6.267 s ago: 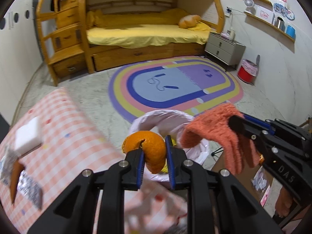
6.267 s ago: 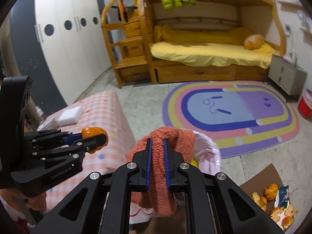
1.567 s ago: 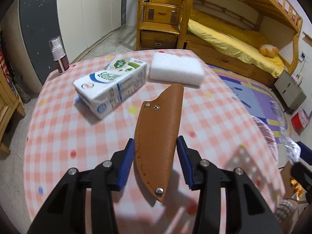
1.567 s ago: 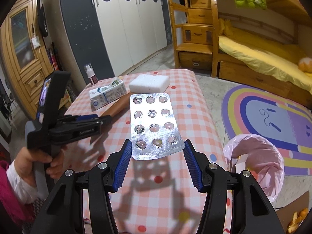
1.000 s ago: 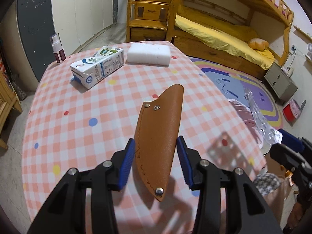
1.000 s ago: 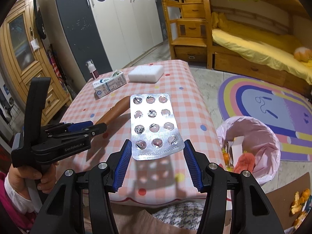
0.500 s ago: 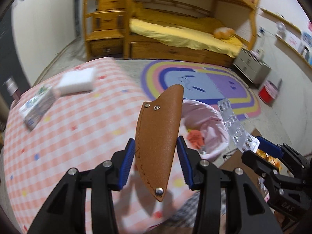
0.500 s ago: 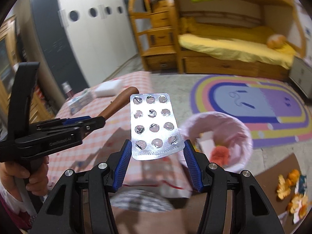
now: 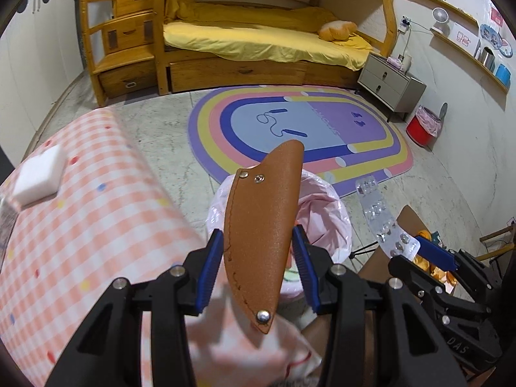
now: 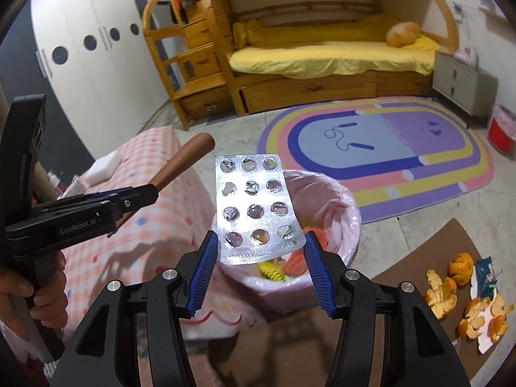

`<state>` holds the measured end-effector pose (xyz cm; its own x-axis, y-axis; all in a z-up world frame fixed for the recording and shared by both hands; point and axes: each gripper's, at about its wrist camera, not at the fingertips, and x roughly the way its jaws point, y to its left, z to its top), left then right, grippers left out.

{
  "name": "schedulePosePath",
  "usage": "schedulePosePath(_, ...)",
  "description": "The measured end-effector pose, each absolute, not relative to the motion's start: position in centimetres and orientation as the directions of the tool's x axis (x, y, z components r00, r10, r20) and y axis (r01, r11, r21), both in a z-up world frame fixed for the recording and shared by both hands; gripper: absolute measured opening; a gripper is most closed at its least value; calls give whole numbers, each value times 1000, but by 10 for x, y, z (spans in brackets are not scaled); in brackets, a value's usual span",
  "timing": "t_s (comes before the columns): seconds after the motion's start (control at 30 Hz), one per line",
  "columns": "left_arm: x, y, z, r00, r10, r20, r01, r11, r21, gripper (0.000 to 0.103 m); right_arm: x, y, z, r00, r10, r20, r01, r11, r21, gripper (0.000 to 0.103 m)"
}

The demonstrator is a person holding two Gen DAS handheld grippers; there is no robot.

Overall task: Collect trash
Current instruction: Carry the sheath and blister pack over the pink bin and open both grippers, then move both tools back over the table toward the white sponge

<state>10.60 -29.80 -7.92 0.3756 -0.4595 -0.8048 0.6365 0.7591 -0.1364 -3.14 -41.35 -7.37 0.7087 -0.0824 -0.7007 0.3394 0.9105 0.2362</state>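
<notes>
My left gripper [image 9: 258, 272] is shut on a brown leather sheath [image 9: 262, 222] that stands up between its blue pads, over the near rim of the pink-lined trash bin [image 9: 325, 206]. My right gripper [image 10: 259, 271] is shut on a silver blister pack [image 10: 254, 209], mostly used, held above the same bin [image 10: 338, 206]. Inside the bin lie an orange cloth [image 10: 295, 262] and yellow scraps. In the right wrist view the left gripper [image 10: 129, 201] and sheath [image 10: 185, 158] sit at the left, held by a hand [image 10: 19, 293]. The left wrist view shows the blister pack [image 9: 383, 222] at the right.
The pink checked table [image 9: 80, 225] lies to the left with a white sponge [image 9: 38, 174] on it. Orange peels [image 10: 464, 300] and a dark wrapper [image 10: 485, 274] lie on brown cardboard [image 10: 429, 251] on the floor at the right. A rainbow rug [image 10: 387, 145], bunk bed and small red bin [image 9: 422, 127] lie beyond.
Both grippers have swung from over the table to the pink bin, still holding the sheath and blister pack. The table has slid to the left of both views.
</notes>
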Motion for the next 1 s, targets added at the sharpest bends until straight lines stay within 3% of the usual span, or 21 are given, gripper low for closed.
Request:
schedulePosePath(0.23,138,-326,-89,342,-491,-801,642,745,-183,44,-1,-440,-90,708,-97,-700,369,895,249,56)
schedulePosePath(0.37,149,-325,-90,334,-514,-790,620,751,-226,62,11,-450,-104,686,-102,-721,396,883,252,64)
schedulePosePath(0.6,143,-301,-83,399,-466,-789,582,794,-175,62,-5,-440,-96,694,-81,-715,388,879,278,64)
schedulePosePath(1.0,116,-198,-46,540,-385,-748,457,881,-123,62,-26,-356,-27,778,1,-628,209,942,261,59)
